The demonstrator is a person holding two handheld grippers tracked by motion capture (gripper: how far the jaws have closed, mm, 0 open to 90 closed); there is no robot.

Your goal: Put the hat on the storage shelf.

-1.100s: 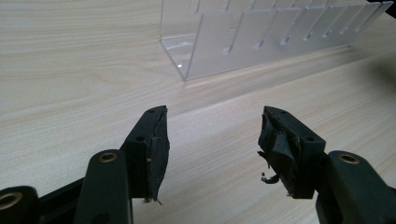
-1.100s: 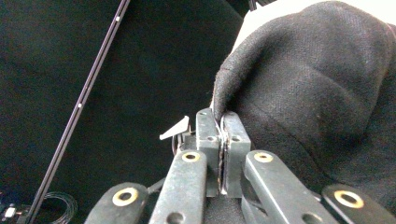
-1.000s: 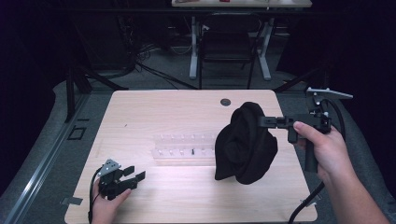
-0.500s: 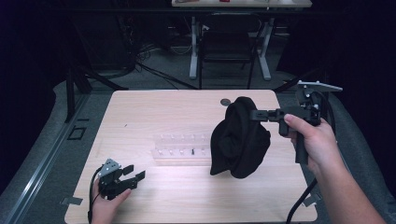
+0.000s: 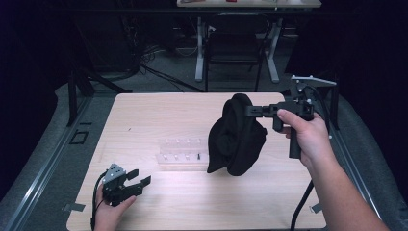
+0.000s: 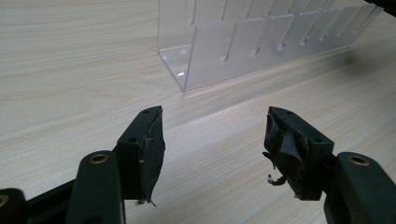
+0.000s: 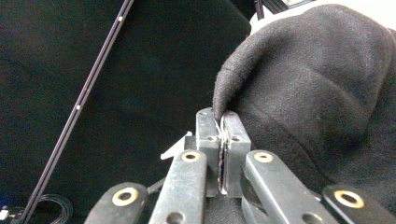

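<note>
One claw [image 5: 252, 111] clamped on black cloth [image 5: 235, 137].

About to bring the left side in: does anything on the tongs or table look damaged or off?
Yes: the pads on the left tongs look torn, with frayed bits hanging at their edges. The right tongs pinch the black cloth cleanly; the clear rack sits upright.

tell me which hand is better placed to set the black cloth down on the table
Right. The right gripper already pinches a fold of the black cloth, hanging over the table. The left gripper rests at the near left edge, jaws open and empty.
</note>
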